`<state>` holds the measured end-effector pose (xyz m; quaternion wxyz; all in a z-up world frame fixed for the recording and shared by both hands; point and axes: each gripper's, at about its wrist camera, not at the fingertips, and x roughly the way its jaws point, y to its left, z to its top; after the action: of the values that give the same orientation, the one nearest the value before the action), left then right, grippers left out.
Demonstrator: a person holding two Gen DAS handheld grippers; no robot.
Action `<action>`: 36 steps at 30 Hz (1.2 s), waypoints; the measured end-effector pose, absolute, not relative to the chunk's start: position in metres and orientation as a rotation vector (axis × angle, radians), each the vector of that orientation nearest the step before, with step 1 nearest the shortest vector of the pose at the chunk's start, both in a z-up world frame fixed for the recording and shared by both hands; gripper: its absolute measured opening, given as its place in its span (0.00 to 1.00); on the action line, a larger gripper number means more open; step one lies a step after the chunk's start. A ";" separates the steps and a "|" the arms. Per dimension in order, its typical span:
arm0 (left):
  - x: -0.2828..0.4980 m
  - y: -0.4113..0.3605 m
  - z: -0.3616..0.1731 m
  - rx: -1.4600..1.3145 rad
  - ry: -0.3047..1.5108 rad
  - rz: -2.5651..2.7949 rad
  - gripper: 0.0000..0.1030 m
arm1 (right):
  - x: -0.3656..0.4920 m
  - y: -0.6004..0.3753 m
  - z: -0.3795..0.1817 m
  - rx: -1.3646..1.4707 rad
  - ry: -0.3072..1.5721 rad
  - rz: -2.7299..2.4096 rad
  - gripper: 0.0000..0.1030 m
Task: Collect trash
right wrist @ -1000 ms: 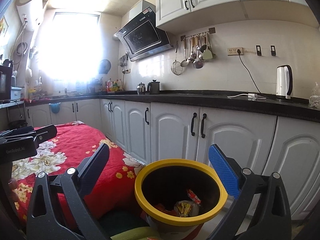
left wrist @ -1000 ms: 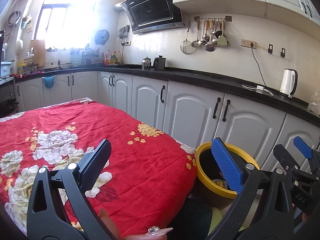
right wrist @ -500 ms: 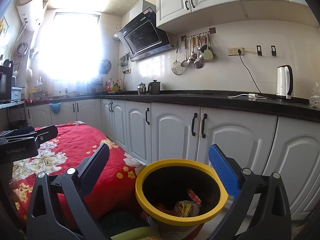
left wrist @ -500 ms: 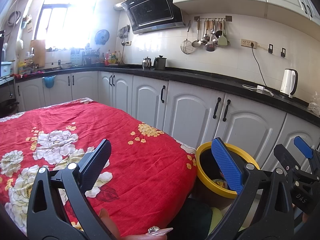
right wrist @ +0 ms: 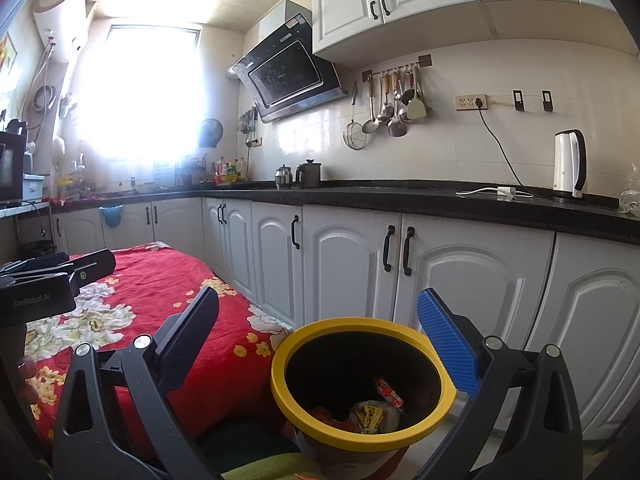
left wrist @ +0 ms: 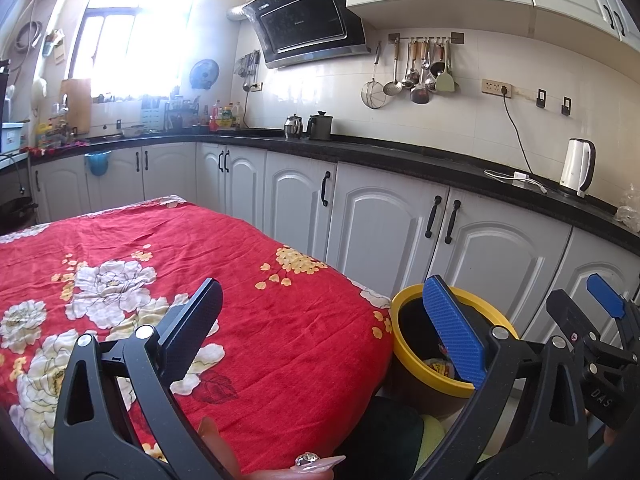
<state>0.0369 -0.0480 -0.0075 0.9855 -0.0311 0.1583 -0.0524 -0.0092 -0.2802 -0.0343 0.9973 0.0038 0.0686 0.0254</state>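
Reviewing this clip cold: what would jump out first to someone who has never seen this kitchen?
The red floral cloth over the table, filling the lower left of both views. Next, the yellow-rimmed bin on the floor beside the table's corner, in front of the white cabinets, with wrappers lying in its bottom. The left gripper and right gripper both stand open and empty, the right one above the bin.
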 end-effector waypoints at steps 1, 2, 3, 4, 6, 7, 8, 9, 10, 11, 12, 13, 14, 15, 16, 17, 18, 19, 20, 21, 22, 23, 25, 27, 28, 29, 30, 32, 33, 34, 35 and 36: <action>0.037 -0.048 -0.007 -0.063 0.318 -0.105 0.89 | -0.009 -0.281 -0.034 0.008 0.137 0.049 0.94; 0.037 -0.047 -0.007 -0.063 0.317 -0.106 0.89 | -0.009 -0.280 -0.034 0.008 0.137 0.049 0.94; 0.036 -0.048 -0.007 -0.064 0.316 -0.108 0.89 | -0.009 -0.281 -0.034 0.009 0.137 0.049 0.94; 0.037 -0.048 -0.008 -0.062 0.316 -0.108 0.89 | -0.009 -0.281 -0.034 0.009 0.137 0.050 0.94; 0.037 -0.048 -0.008 -0.063 0.316 -0.109 0.89 | -0.009 -0.280 -0.034 0.009 0.138 0.049 0.94; 0.037 -0.048 -0.008 -0.063 0.317 -0.109 0.89 | -0.009 -0.279 -0.035 0.009 0.139 0.050 0.94; 0.037 -0.048 -0.008 -0.063 0.317 -0.108 0.89 | -0.009 -0.280 -0.034 0.009 0.139 0.049 0.94; 0.037 -0.048 -0.008 -0.064 0.318 -0.108 0.89 | -0.009 -0.280 -0.034 0.009 0.138 0.049 0.94; 0.037 -0.047 -0.008 -0.064 0.318 -0.107 0.89 | -0.009 -0.281 -0.034 0.010 0.137 0.049 0.94; 0.037 -0.047 -0.008 -0.064 0.317 -0.106 0.89 | -0.009 -0.280 -0.035 0.011 0.136 0.048 0.94; 0.037 -0.047 -0.008 -0.064 0.315 -0.106 0.89 | -0.009 -0.280 -0.035 0.010 0.137 0.049 0.94; 0.037 -0.047 -0.008 -0.064 0.316 -0.107 0.89 | -0.009 -0.281 -0.035 0.010 0.138 0.050 0.94; 0.036 -0.047 -0.008 -0.063 0.316 -0.106 0.89 | -0.009 -0.280 -0.035 0.011 0.139 0.049 0.94; 0.037 -0.047 -0.008 -0.064 0.316 -0.106 0.89 | -0.009 -0.280 -0.035 0.011 0.139 0.048 0.94; 0.037 -0.047 -0.008 -0.063 0.317 -0.108 0.89 | -0.009 -0.280 -0.035 0.011 0.139 0.048 0.94; 0.037 -0.047 -0.008 -0.064 0.316 -0.105 0.89 | -0.009 -0.280 -0.035 0.011 0.139 0.048 0.94; 0.036 -0.047 -0.008 -0.064 0.315 -0.105 0.89 | -0.009 -0.280 -0.034 0.012 0.138 0.048 0.94; 0.036 -0.047 -0.008 -0.064 0.315 -0.107 0.89 | -0.010 -0.280 -0.035 0.011 0.136 0.049 0.94; 0.037 -0.047 -0.008 -0.064 0.316 -0.106 0.89 | -0.009 -0.281 -0.034 0.009 0.137 0.049 0.94; 0.037 -0.047 -0.008 -0.065 0.317 -0.106 0.89 | -0.009 -0.280 -0.035 0.009 0.138 0.049 0.94; 0.037 -0.047 -0.008 -0.065 0.318 -0.106 0.89 | -0.009 -0.281 -0.034 0.011 0.138 0.049 0.94; 0.037 -0.047 -0.008 -0.064 0.317 -0.106 0.89 | -0.009 -0.280 -0.034 0.011 0.139 0.049 0.94; 0.037 -0.047 -0.008 -0.064 0.317 -0.106 0.89 | -0.009 -0.281 -0.034 0.011 0.138 0.049 0.94; 0.037 -0.047 -0.009 -0.065 0.319 -0.109 0.89 | -0.009 -0.281 -0.034 0.012 0.140 0.049 0.94; 0.037 -0.047 -0.009 -0.066 0.321 -0.110 0.89 | -0.009 -0.280 -0.034 0.011 0.140 0.048 0.94; 0.037 -0.048 -0.009 -0.067 0.322 -0.111 0.89 | -0.009 -0.281 -0.035 0.012 0.141 0.047 0.94; 0.036 -0.048 -0.009 -0.069 0.324 -0.113 0.89 | -0.009 -0.282 -0.036 0.013 0.142 0.045 0.94; 0.037 -0.049 -0.009 -0.071 0.326 -0.114 0.89 | -0.009 -0.282 -0.037 0.018 0.145 0.044 0.94; 0.037 -0.049 -0.010 -0.072 0.329 -0.119 0.89 | -0.008 -0.283 -0.037 0.020 0.148 0.043 0.94; 0.037 -0.049 -0.010 -0.071 0.331 -0.124 0.89 | -0.008 -0.283 -0.037 0.022 0.153 0.044 0.94; 0.038 -0.049 -0.010 -0.072 0.335 -0.126 0.89 | -0.008 -0.283 -0.036 0.027 0.155 0.044 0.94; 0.038 -0.050 -0.010 -0.070 0.336 -0.127 0.89 | -0.009 -0.283 -0.036 0.029 0.154 0.041 0.94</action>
<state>0.0376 -0.0496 -0.0104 0.9833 -0.0347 0.1670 -0.0631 -0.0086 -0.2835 -0.0364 0.9967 0.0143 0.0771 0.0203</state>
